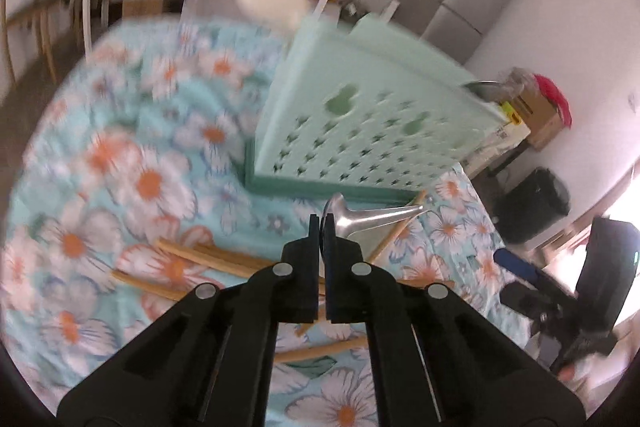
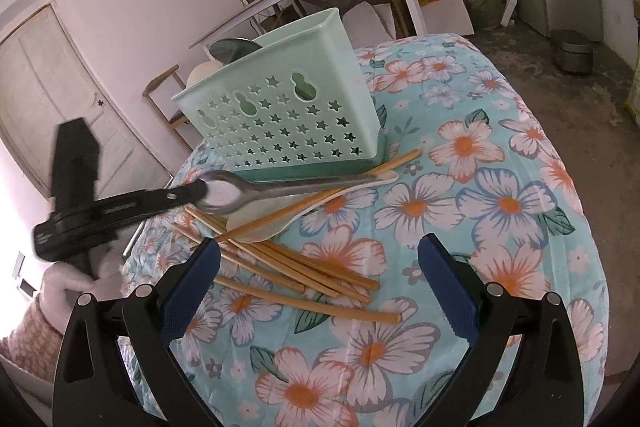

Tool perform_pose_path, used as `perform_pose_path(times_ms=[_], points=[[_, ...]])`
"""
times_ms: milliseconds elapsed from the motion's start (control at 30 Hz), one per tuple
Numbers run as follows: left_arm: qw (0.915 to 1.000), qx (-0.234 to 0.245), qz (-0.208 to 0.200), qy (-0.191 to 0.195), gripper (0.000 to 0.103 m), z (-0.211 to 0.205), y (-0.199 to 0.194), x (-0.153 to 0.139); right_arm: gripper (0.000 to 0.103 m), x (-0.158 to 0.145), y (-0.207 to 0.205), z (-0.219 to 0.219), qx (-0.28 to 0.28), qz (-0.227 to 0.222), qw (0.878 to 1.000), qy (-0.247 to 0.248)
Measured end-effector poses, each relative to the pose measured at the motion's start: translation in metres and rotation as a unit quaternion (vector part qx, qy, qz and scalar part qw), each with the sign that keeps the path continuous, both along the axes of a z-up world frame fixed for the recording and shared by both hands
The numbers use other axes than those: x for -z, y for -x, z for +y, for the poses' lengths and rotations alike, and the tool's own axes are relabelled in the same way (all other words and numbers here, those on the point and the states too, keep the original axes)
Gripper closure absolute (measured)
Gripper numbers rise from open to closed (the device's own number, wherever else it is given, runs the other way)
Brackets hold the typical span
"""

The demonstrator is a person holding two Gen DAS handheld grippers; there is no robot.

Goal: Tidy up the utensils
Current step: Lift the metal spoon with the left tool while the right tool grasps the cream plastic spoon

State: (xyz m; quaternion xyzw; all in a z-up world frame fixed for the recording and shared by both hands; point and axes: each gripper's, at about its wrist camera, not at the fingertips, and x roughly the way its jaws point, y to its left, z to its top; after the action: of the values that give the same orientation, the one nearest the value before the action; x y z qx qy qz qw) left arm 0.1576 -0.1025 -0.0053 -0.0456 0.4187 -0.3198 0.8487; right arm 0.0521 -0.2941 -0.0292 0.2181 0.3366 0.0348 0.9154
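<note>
Left wrist view: left gripper (image 1: 323, 227) jaws clenched on the bowl end of the metal spoon (image 1: 372, 217); handle sticks out to the right, just in front of the green basket (image 1: 360, 115). Frame is blurred. Chopsticks (image 1: 208, 259) lie on the floral counter (image 1: 120, 147) in front of the basket, under the jaws.

Right wrist view: right gripper (image 2: 320, 283) jaws released, nothing between them, over the chopsticks (image 2: 304, 267). Left gripper (image 2: 200, 193) comes in from the left, gripping the spoon (image 2: 256, 191) just in front of the basket (image 2: 288, 107). White rice paddle (image 2: 280, 215) lies below the spoon, among the chopsticks.
</note>
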Motion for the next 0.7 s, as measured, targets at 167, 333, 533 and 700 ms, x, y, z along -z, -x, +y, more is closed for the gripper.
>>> perform_pose_path(times_ms=[167, 333, 533, 700], points=[[0.9970, 0.000, -0.076, -0.015, 0.102, 0.017, 0.023, -0.026, 0.007, -0.005, 0.002, 0.010, 0.010, 0.003, 0.999, 0.051], [0.9920, -0.031, -0.121, -0.017, 0.102, 0.042, 0.042, -0.046, 0.007, -0.011, 0.003, 0.018, 0.016, 0.004, 0.994, 0.104], [0.9865, -0.068, -0.149, 0.003, 0.102, 0.079, 0.055, -0.066, 0.007, -0.033, -0.010, 0.030, -0.011, -0.030, 0.994, 0.107], [0.9826, -0.099, -0.157, 0.018, 0.102, 0.106, 0.057, -0.071, 0.028, -0.038, -0.048, 0.051, -0.068, -0.032, 0.993, 0.093]])
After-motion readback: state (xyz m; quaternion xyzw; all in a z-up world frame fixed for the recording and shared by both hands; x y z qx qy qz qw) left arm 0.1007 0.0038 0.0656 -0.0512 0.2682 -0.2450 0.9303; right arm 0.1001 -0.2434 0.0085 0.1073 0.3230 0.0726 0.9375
